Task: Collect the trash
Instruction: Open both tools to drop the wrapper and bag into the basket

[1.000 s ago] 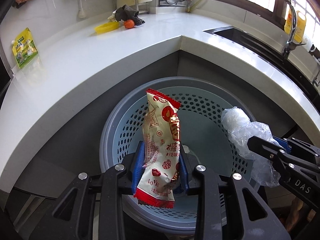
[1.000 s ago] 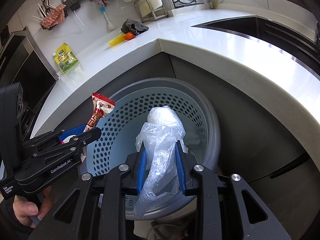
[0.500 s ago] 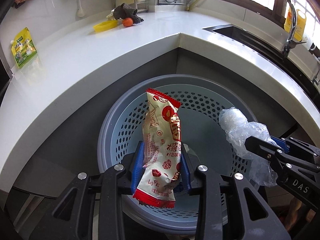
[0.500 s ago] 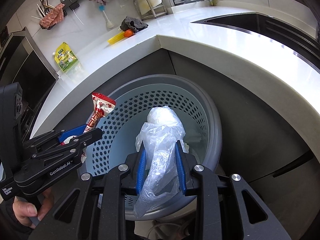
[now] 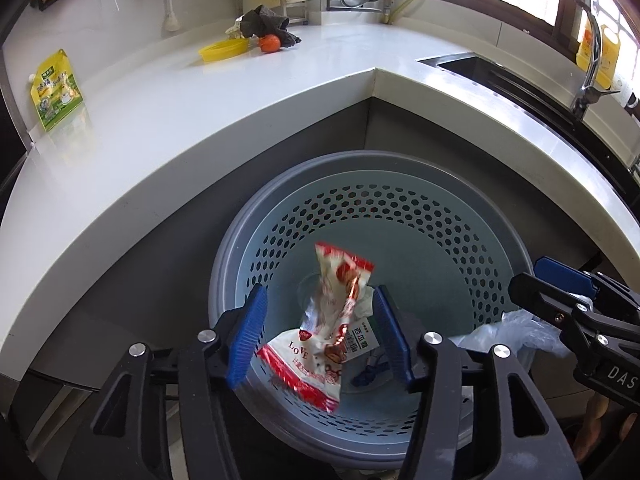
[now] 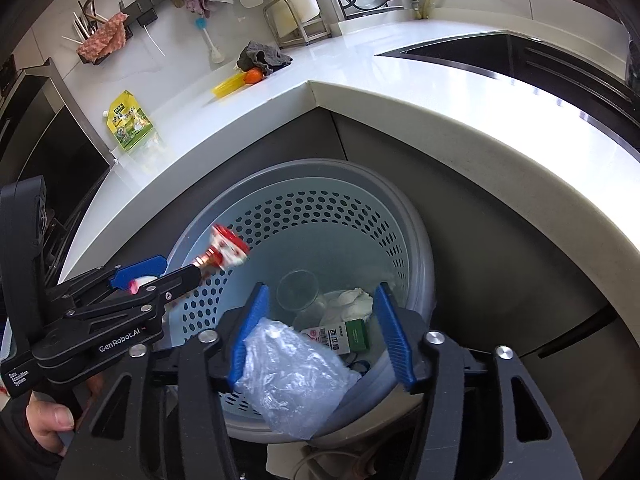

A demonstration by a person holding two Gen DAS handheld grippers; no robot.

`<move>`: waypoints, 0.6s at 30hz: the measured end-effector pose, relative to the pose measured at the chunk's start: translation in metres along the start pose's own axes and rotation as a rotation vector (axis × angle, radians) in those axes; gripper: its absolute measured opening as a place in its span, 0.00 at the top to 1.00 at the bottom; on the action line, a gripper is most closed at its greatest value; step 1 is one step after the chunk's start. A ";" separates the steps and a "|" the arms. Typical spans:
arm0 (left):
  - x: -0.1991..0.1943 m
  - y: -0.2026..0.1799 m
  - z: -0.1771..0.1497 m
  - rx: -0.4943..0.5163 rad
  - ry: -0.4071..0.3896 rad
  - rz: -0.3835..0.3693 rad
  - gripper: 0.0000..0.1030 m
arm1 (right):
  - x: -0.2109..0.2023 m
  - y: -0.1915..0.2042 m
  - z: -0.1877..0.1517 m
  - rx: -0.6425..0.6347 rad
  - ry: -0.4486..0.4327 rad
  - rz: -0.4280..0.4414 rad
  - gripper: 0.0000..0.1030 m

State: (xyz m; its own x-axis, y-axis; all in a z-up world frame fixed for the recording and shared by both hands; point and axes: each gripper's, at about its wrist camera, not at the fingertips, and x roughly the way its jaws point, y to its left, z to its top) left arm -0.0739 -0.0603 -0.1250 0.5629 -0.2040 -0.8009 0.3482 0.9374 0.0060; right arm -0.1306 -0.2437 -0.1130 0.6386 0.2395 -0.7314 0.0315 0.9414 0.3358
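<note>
My left gripper [image 5: 320, 332] is open above the grey perforated bin [image 5: 400, 184]. The red and white snack wrapper [image 5: 324, 332] is loose between its jaws, blurred and dropping into the bin. My right gripper [image 6: 320, 332] is open over the same bin [image 6: 420, 240]. The crumpled clear plastic bag [image 6: 292, 376] lies free by its left finger, over the bin's near rim. The wrapper also shows in the right wrist view [image 6: 226, 250] by the left gripper's tip. The bag shows in the left wrist view [image 5: 516, 328].
The bin holds a clear cup [image 6: 298, 290], white tissue [image 6: 352, 300] and a small green carton [image 6: 348, 336]. The white corner counter [image 5: 160, 120] carries a green pouch [image 5: 56, 90], a yellow dish [image 5: 222, 49], an orange fruit [image 5: 269, 43] and a dark cloth [image 5: 268, 20]. A sink [image 5: 500, 76] is at right.
Both grippers have opened. The snack wrapper and the plastic bag, held upright before, are released and falling toward the bin.
</note>
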 end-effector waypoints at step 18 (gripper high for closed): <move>-0.006 0.009 0.001 -0.025 -0.015 0.026 0.27 | -0.005 -0.001 0.000 0.018 -0.004 0.003 0.42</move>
State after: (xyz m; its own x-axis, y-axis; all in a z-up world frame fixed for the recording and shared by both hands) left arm -0.0733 -0.0512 -0.1192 0.5828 -0.1837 -0.7916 0.3149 0.9491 0.0116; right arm -0.1334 -0.2457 -0.1098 0.6418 0.2414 -0.7279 0.0433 0.9362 0.3487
